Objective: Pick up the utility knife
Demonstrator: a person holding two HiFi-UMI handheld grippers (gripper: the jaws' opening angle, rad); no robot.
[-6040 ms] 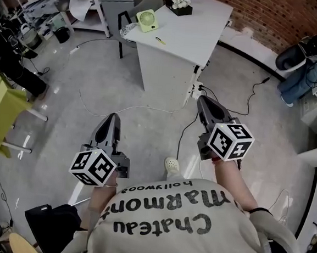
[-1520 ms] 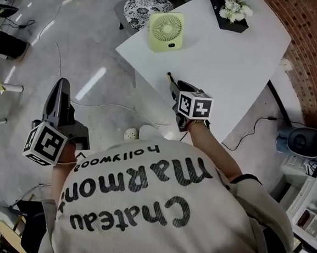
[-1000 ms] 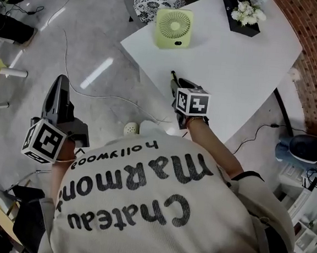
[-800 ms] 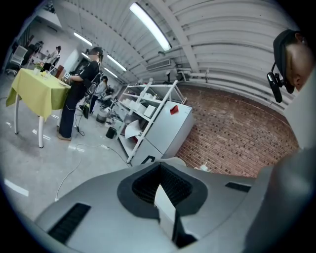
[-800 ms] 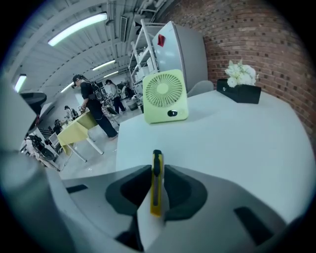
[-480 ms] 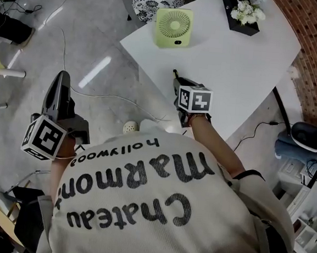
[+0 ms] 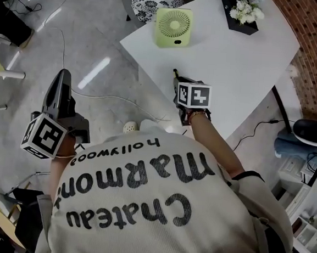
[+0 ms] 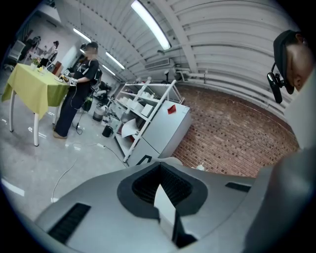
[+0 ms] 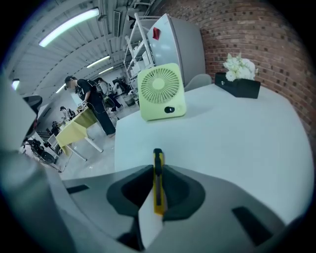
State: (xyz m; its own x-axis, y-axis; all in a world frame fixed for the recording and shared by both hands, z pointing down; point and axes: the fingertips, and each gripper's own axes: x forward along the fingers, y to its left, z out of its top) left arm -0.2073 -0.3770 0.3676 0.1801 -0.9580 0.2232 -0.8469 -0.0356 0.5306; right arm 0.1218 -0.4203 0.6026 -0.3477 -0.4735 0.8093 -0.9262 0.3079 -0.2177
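Since a second ago only the right gripper's [image 7: 178,81] jaws have changed: they have just been closing and now clamp the yellow knife [image 9: 158,184]. Left of the table [image 7: 246,65], the left gripper [image 7: 62,77] hangs over the floor, jaws pressed together on nothing. A green fan [image 7: 173,26] stands at the table's far-left edge. The gripped knife is at its near edge, and flowers [image 7: 241,10] sit at its far corner.

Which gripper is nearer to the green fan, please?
Right. The right gripper is over the white table, short of the green fan, its jaws just closed on the utility knife; the left gripper hangs off the table, above the floor.
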